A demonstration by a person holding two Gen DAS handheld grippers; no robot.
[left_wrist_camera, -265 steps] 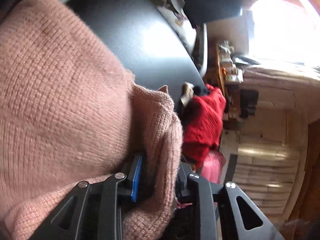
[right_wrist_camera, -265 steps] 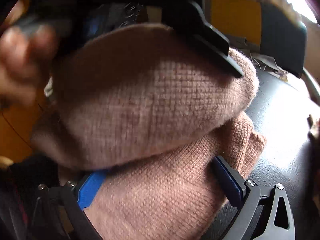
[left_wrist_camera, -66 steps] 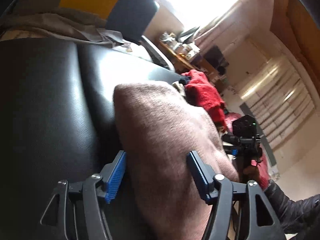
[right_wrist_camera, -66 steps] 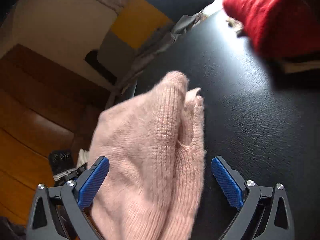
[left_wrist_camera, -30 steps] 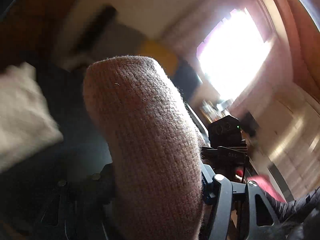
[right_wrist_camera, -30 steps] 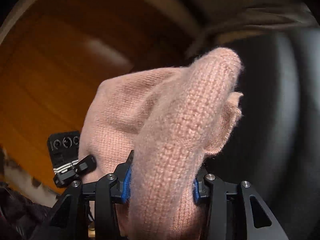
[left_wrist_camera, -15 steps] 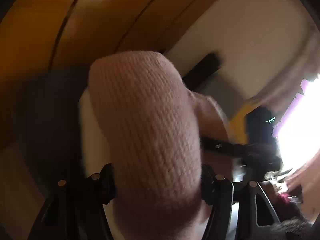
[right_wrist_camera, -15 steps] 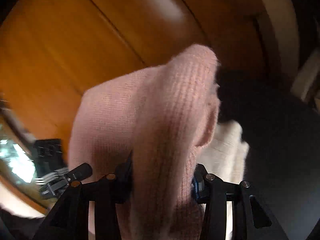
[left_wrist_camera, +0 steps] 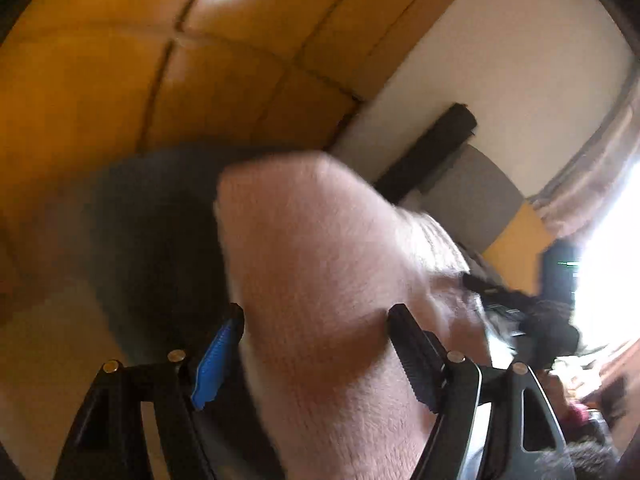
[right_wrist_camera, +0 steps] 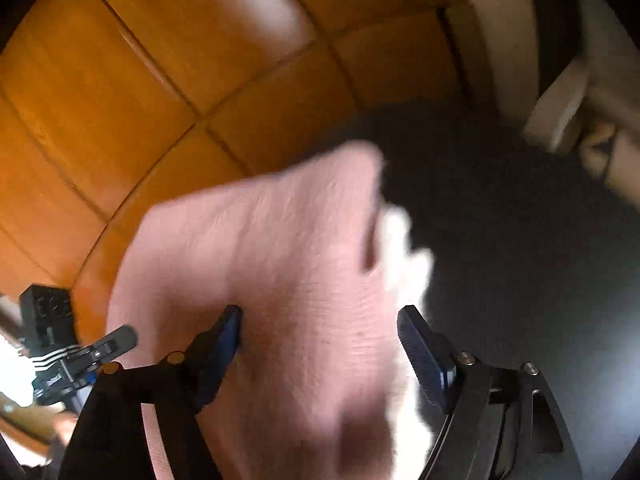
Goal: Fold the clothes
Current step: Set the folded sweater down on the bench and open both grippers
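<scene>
A folded pink knit sweater [left_wrist_camera: 328, 300] fills the middle of the left wrist view, between the fingers of my left gripper [left_wrist_camera: 316, 344]. The jaws stand apart, with a gap between the blue left pad [left_wrist_camera: 212, 364] and the knit. In the right wrist view the same sweater [right_wrist_camera: 280, 280] lies between the fingers of my right gripper [right_wrist_camera: 320, 340], whose jaws also stand apart. It rests over a white garment [right_wrist_camera: 404, 248] on a dark seat [right_wrist_camera: 520, 260]. Both views are blurred.
An orange wood-panelled wall [right_wrist_camera: 160, 80] stands behind the dark seat. The other gripper with its camera [right_wrist_camera: 52, 336] shows at the left edge of the right wrist view. A pale wall, grey and yellow panels [left_wrist_camera: 480, 200] and a bright window show in the left wrist view.
Both grippers swung with the sweater from the black sofa toward the orange wall. Half a second ago both were clamped on the knit; now both sets of jaws have opened.
</scene>
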